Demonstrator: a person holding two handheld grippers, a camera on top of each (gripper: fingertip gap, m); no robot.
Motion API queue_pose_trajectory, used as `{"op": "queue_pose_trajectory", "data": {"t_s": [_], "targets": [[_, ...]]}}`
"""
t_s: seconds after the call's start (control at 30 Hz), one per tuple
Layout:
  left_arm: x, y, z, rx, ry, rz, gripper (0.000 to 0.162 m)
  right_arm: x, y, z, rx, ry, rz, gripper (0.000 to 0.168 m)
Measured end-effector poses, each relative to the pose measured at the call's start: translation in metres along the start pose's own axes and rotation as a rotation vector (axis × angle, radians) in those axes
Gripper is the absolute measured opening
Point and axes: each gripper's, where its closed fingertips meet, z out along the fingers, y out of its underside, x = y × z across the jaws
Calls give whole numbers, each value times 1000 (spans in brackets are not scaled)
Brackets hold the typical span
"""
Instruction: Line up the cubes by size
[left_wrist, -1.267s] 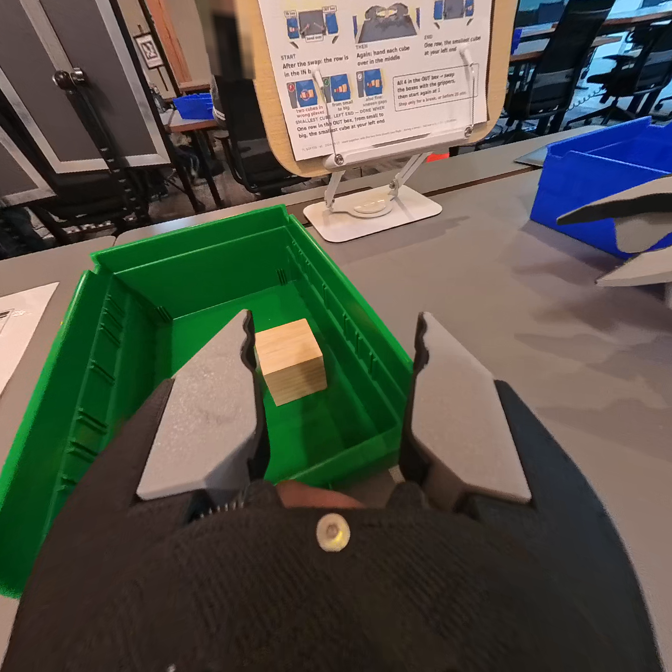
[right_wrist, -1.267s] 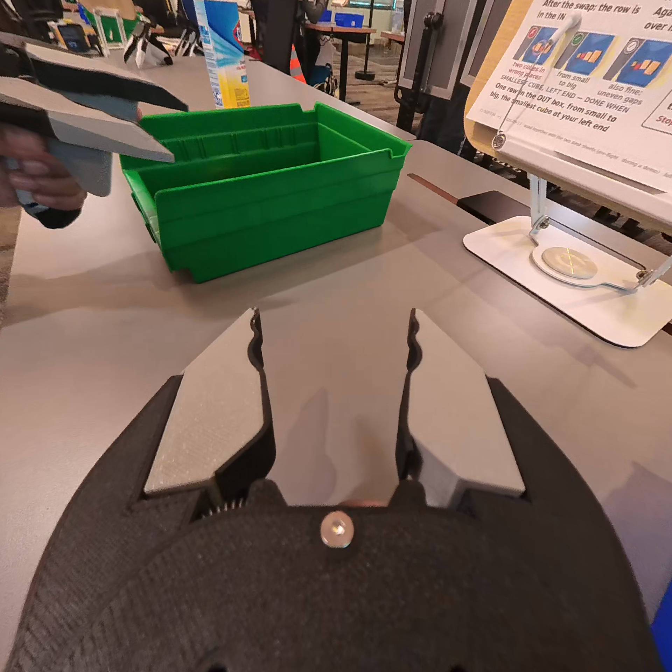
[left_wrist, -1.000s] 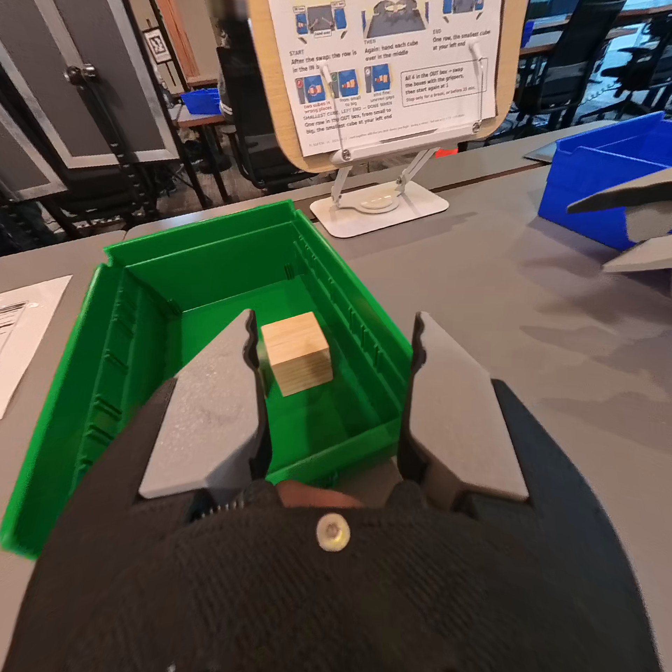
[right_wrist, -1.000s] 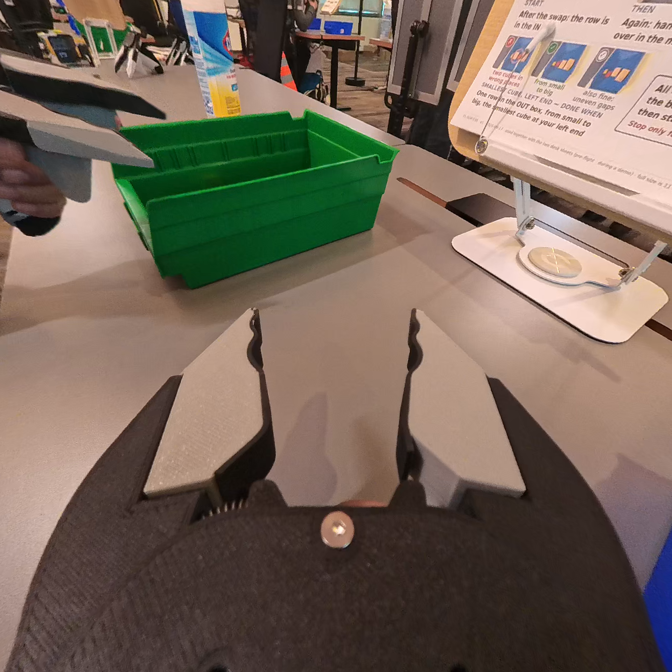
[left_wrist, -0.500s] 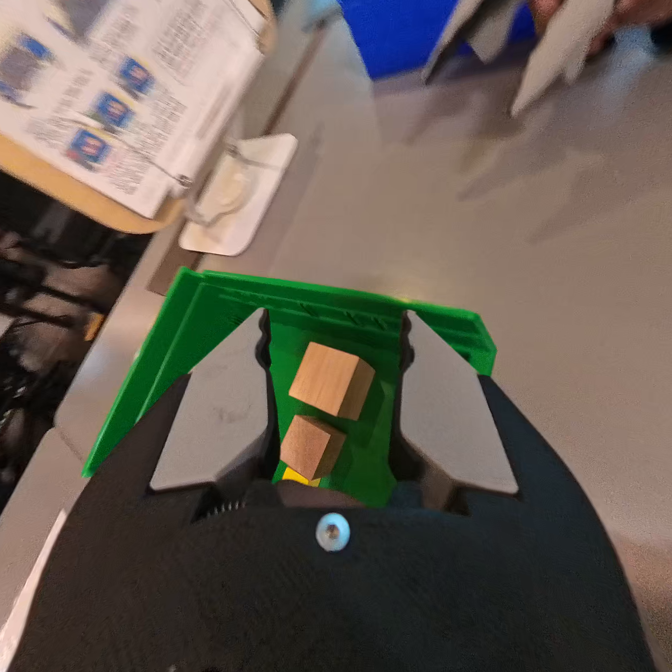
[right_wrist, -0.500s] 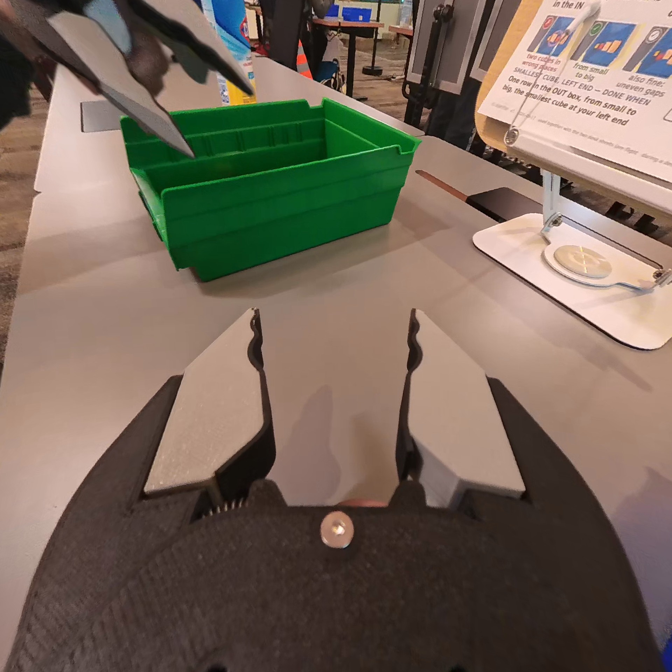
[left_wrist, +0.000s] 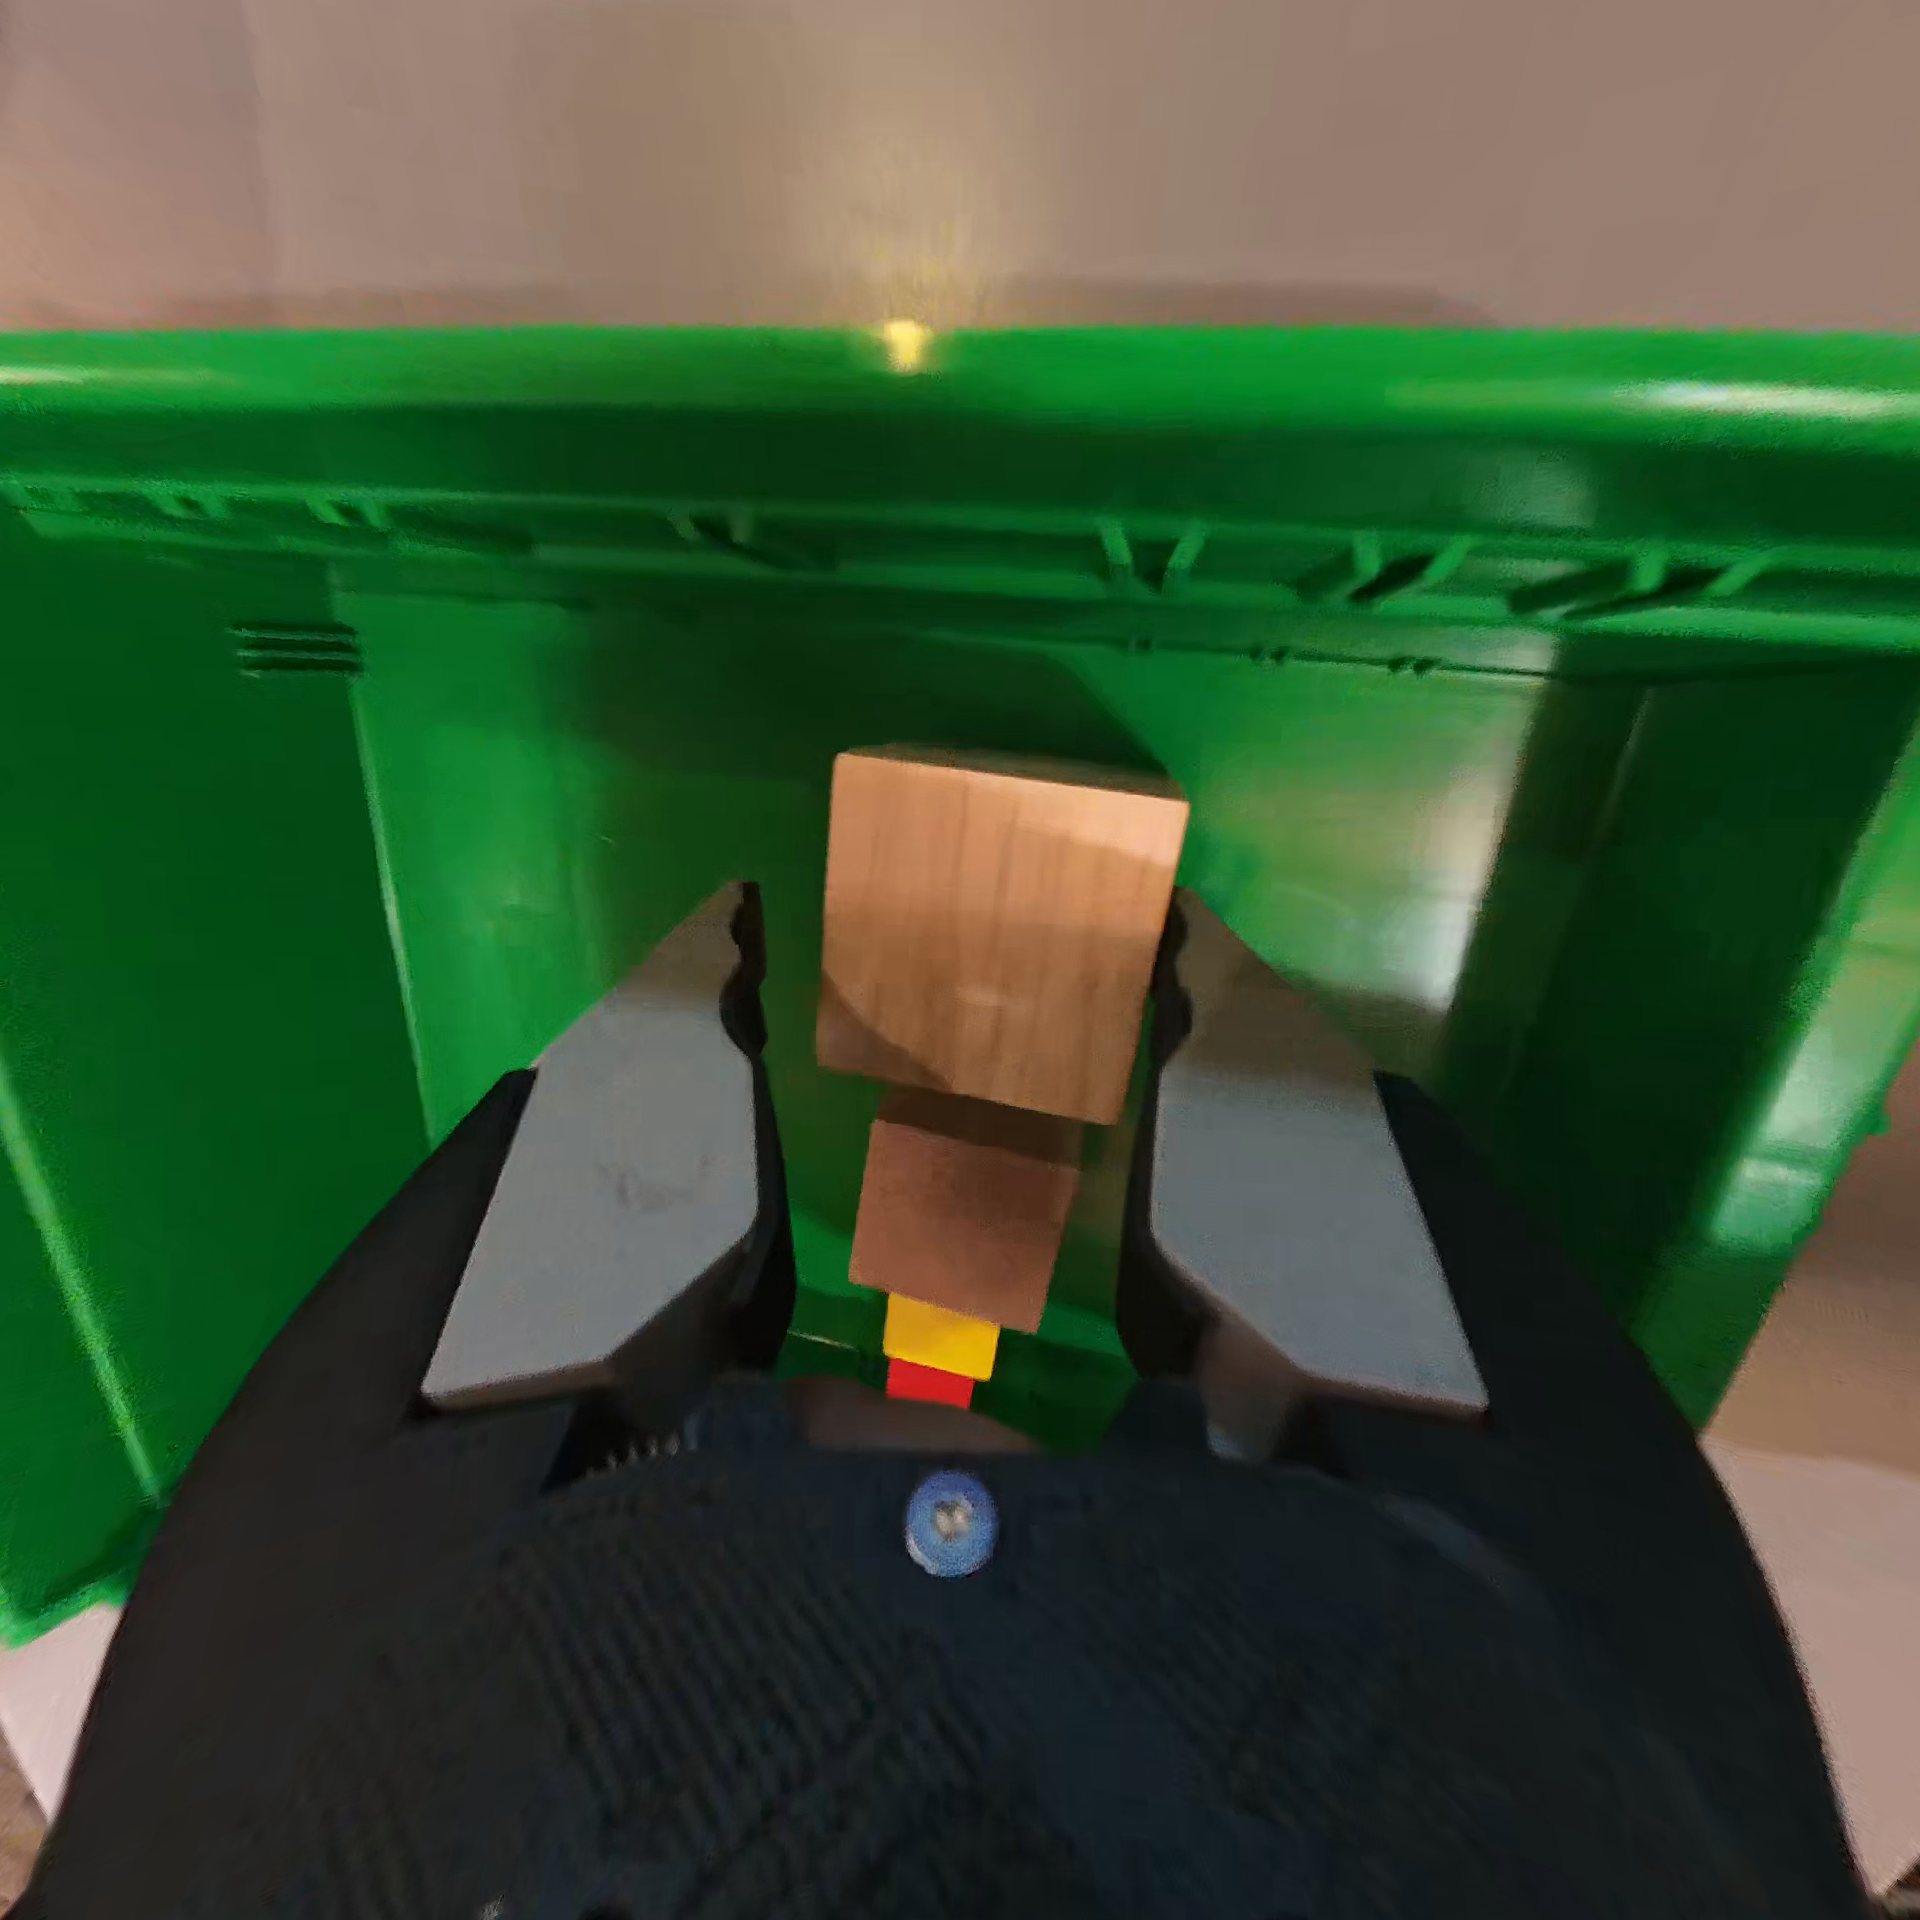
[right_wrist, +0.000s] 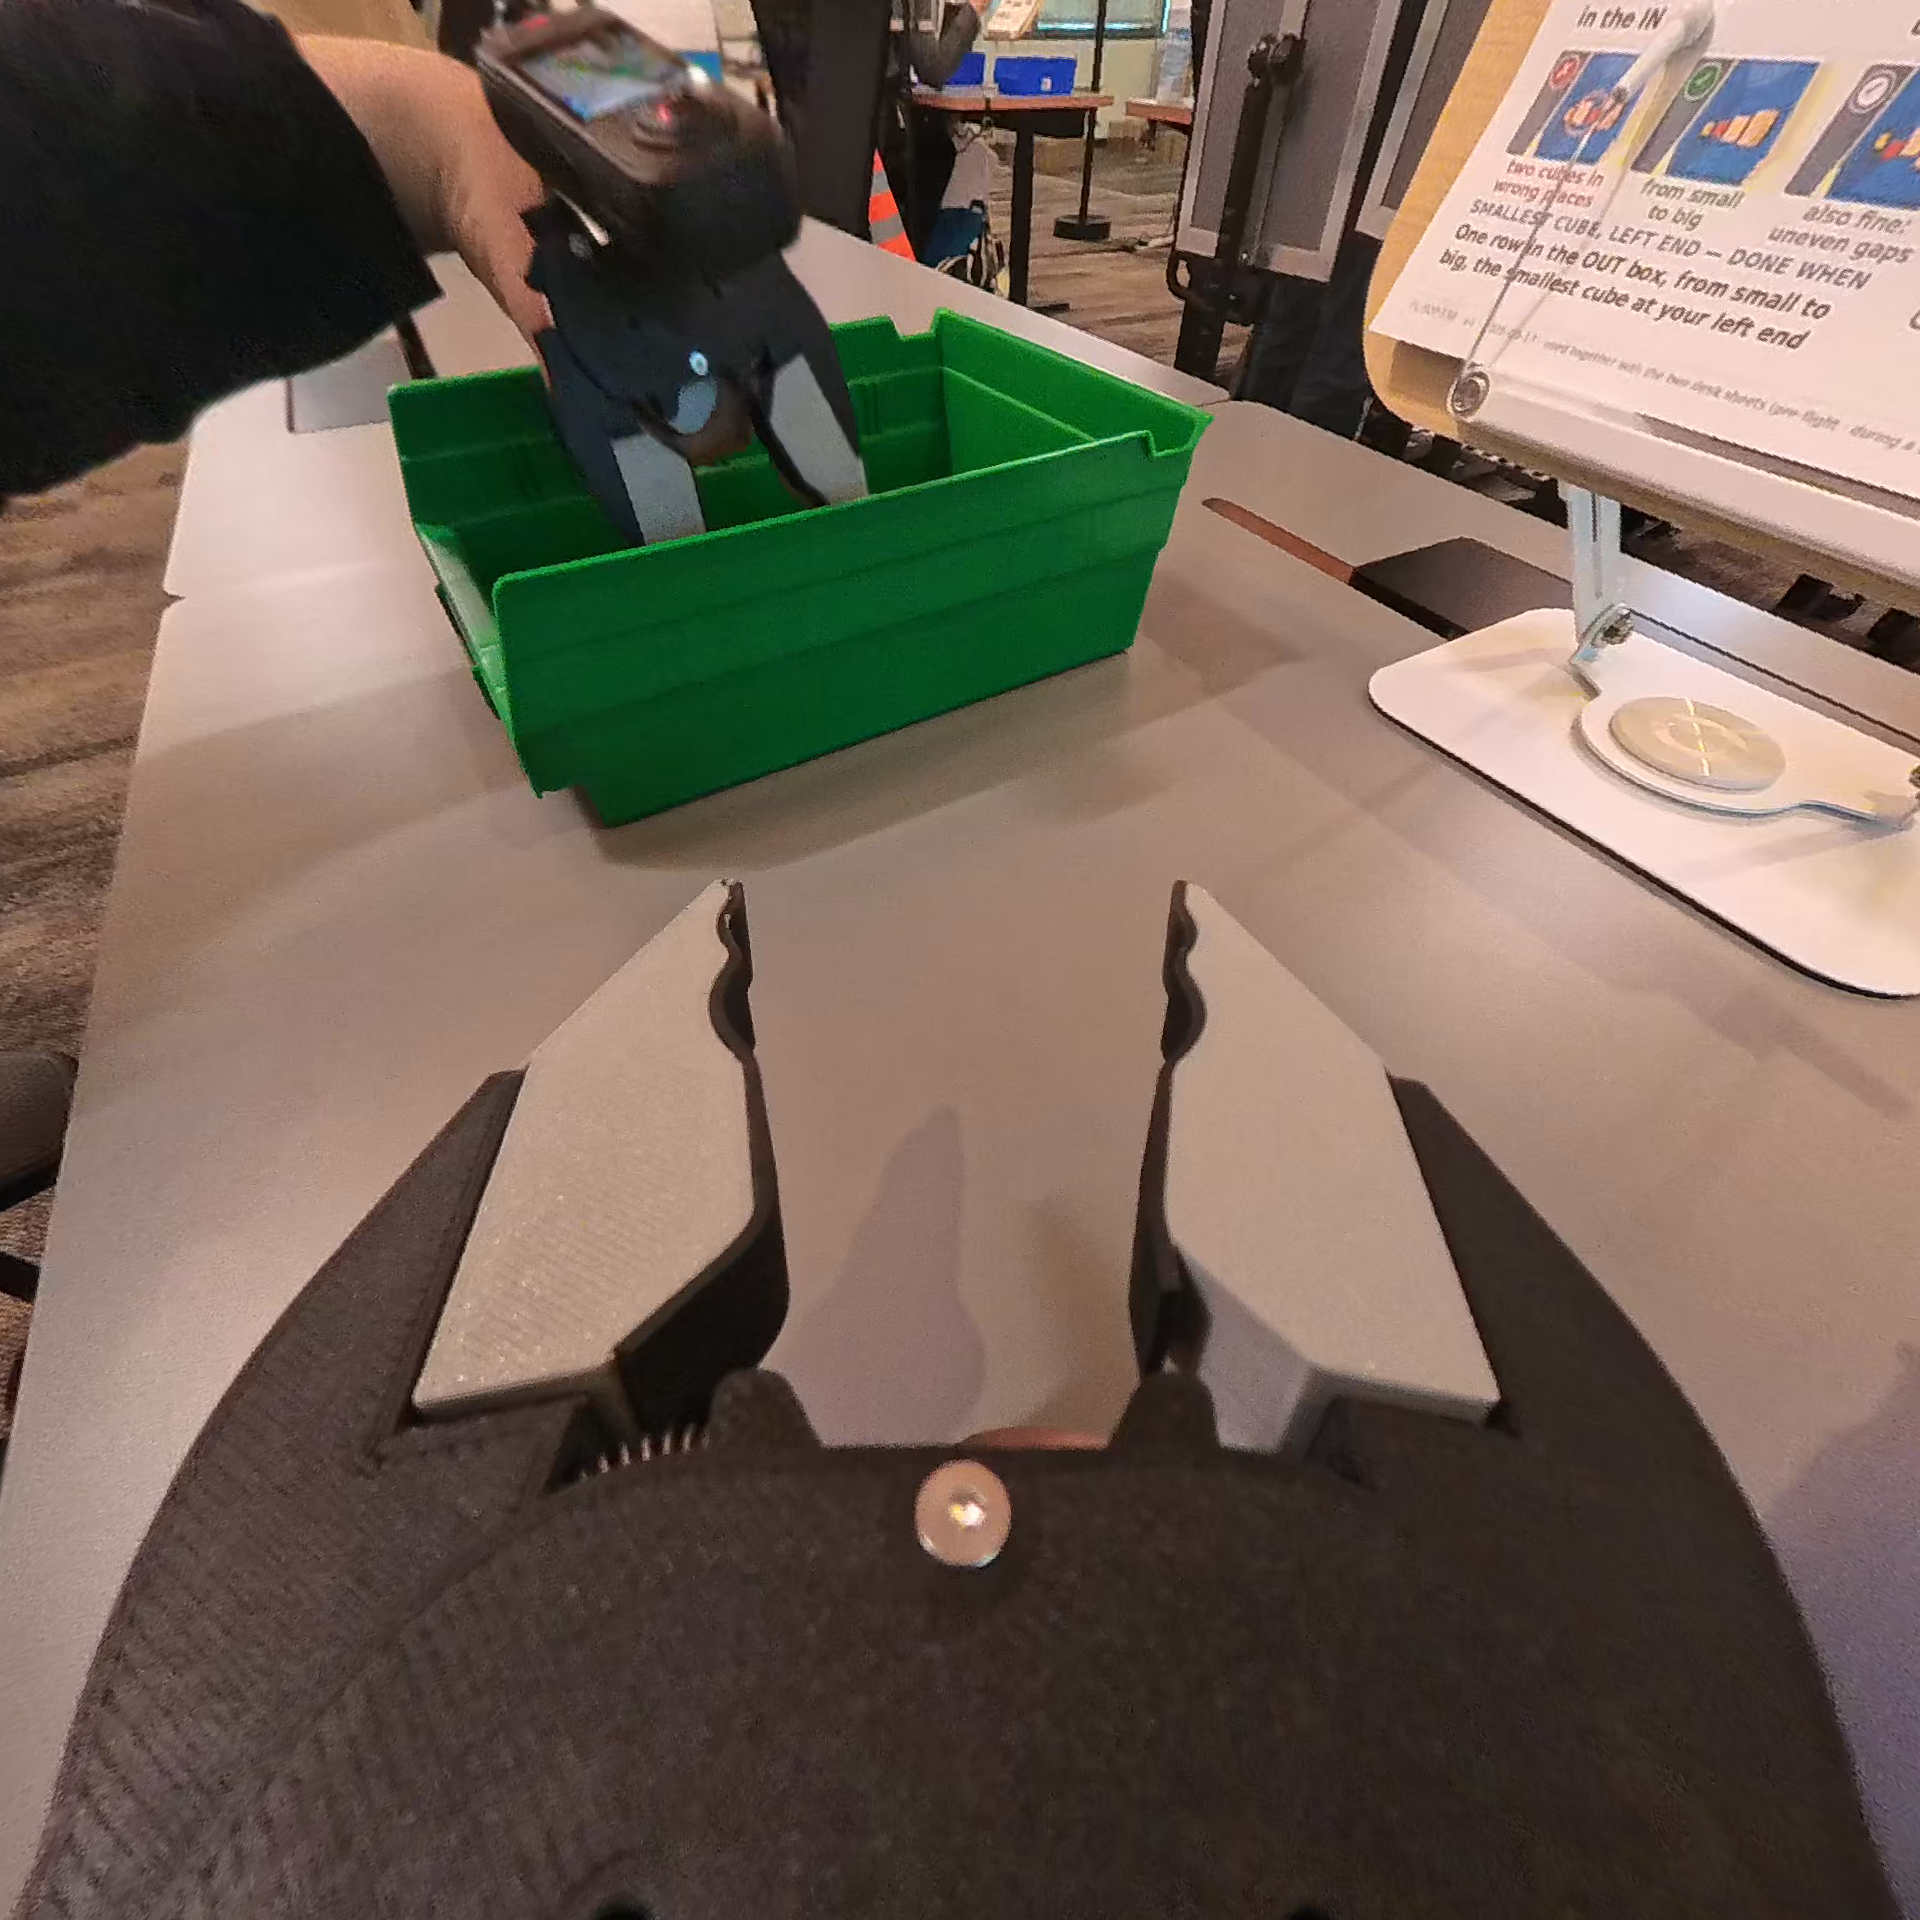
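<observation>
In the left wrist view a row of cubes lies on the floor of the green bin (left_wrist: 208, 935): a large light wooden cube (left_wrist: 997, 925), a smaller brown wooden cube (left_wrist: 961, 1226), a yellow cube (left_wrist: 940, 1340) and a red cube (left_wrist: 930, 1384), partly hidden by the gripper body. My left gripper (left_wrist: 956, 914) is open, down inside the bin, its fingers on either side of the large cube. In the right wrist view my right gripper (right_wrist: 956, 904) is open and empty above the grey table. The left gripper (right_wrist: 727, 488) shows there reaching into the green bin (right_wrist: 831, 634).
A white stand (right_wrist: 1662, 790) holding an instruction sheet (right_wrist: 1683, 208) is at the right of the table. A person's hand and dark sleeve (right_wrist: 208, 208) hold the left gripper. Bare grey table (right_wrist: 935, 935) lies between the bin and my right gripper.
My left gripper has tipped down and dropped into the green bin, closing in on the cubes until its fingers flank the large one. My right gripper stayed open and nearly still.
</observation>
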Motion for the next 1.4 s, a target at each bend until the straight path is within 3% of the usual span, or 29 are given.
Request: {"op": "queue_pose_trajectory", "data": {"t_s": [0.03,0.27,0.37,0.47,0.63,0.87,1.13,1.23,1.4], "targets": [[3,2,4,-17,20,13,64,-1,0,0,-3,1,-7,78],[4,2,-7,41,-55,12,63,0,3,2,-16,6,-16,77],[-6,-5,-36,174,-200,-35,63,-1,5,2,-22,-15,4,77],[-13,-24,-84,407,-382,-83,63,-10,2,2,-8,-82,30,77],[40,-86,-156,831,-467,-25,62,-65,-19,-12,78,-466,138,75],[135,-174,-191,1133,-516,239,62,-107,-76,-48,222,-976,570,79],[166,-209,-182,1181,-583,308,62,-144,-103,-57,253,-1131,694,81],[169,-215,-174,1163,-600,311,62,-161,-92,-46,176,-1123,678,66],[166,-214,-165,1109,-609,296,62,-164,-82,-33,137,-1062,650,63]]}}
